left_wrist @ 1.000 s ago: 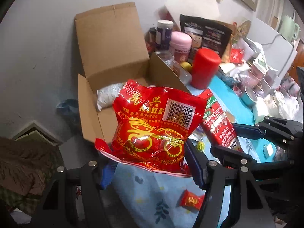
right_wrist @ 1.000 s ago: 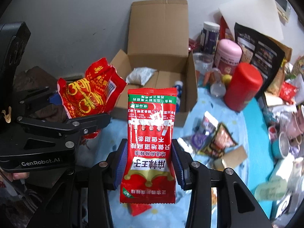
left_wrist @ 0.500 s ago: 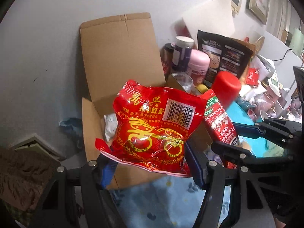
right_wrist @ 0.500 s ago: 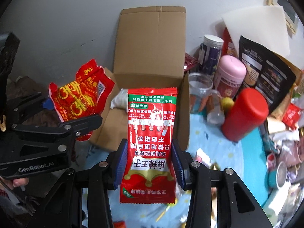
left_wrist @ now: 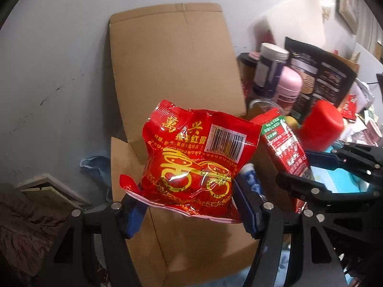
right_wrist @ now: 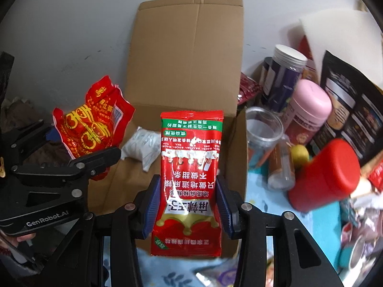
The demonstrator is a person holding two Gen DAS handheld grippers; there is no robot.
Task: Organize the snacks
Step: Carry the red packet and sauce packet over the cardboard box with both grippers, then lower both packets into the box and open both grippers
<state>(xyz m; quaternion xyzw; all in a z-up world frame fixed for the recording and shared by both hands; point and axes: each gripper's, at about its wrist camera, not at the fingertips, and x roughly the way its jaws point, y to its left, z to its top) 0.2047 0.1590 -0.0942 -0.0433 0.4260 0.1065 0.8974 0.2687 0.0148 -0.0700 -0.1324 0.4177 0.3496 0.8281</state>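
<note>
The open cardboard box (right_wrist: pixel 189 76) stands at the table's back edge; above it the left gripper (left_wrist: pixel 189 205) clamps a puffy, slippery red bag (left_wrist: pixel 194 165), the right gripper (right_wrist: pixel 186 205) a light, floppy packet (right_wrist: pixel 189 179), both pinched low

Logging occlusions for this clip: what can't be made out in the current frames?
- Cardboard box interior, left wrist view: hidden behind the red egg snack bag held in the left gripper.
- Box floor, right wrist view: partly covered by the spicy strip packet in the right gripper; only a white pouch shows.
- Red canister: motion-blurred.
</note>
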